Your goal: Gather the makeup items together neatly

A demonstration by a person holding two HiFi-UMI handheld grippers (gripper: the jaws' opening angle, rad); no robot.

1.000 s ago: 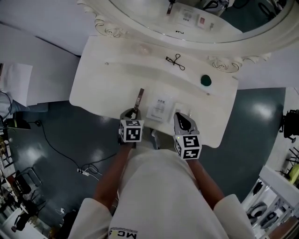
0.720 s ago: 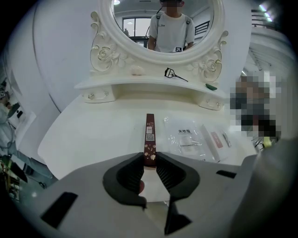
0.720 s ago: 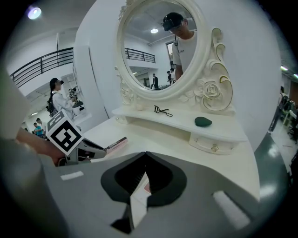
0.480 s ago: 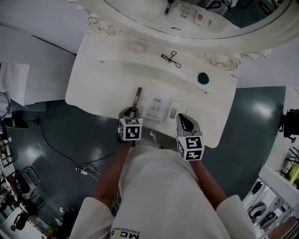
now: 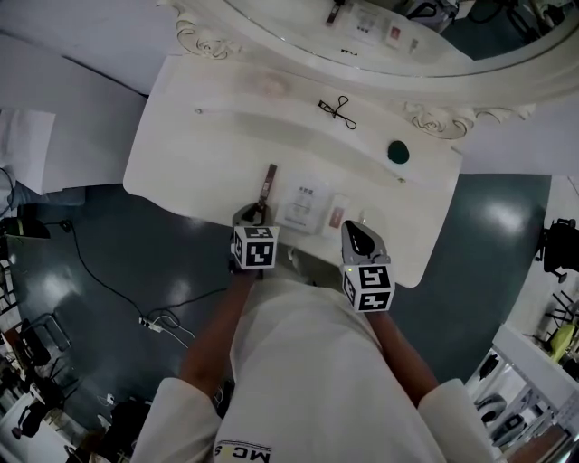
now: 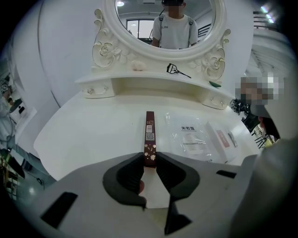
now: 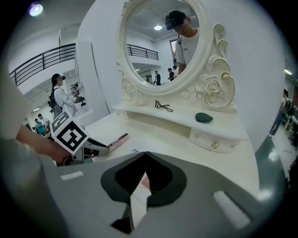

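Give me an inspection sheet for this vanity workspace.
Surface: white vanity table with raised shelf.
Job's things: dark red slim box, clear printed sachet, white pink-labelled box, side by side near the front; black eyelash curler, dark green round object on shelf.
Clutter: nothing seen.
Grippers: left gripper shut on red box's end; right gripper shut, empty.
Cables: black cable with white plug on floor.
Surroundings: ornate oval mirror, dark grey floor.

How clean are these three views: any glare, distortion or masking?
Head view: sharp, with soft light reflections on the dark floor. Left gripper view: heavy fisheye, black corners, one mosaic patch at right. Right gripper view: same fisheye, curving the mirror; ceiling light flares top left.
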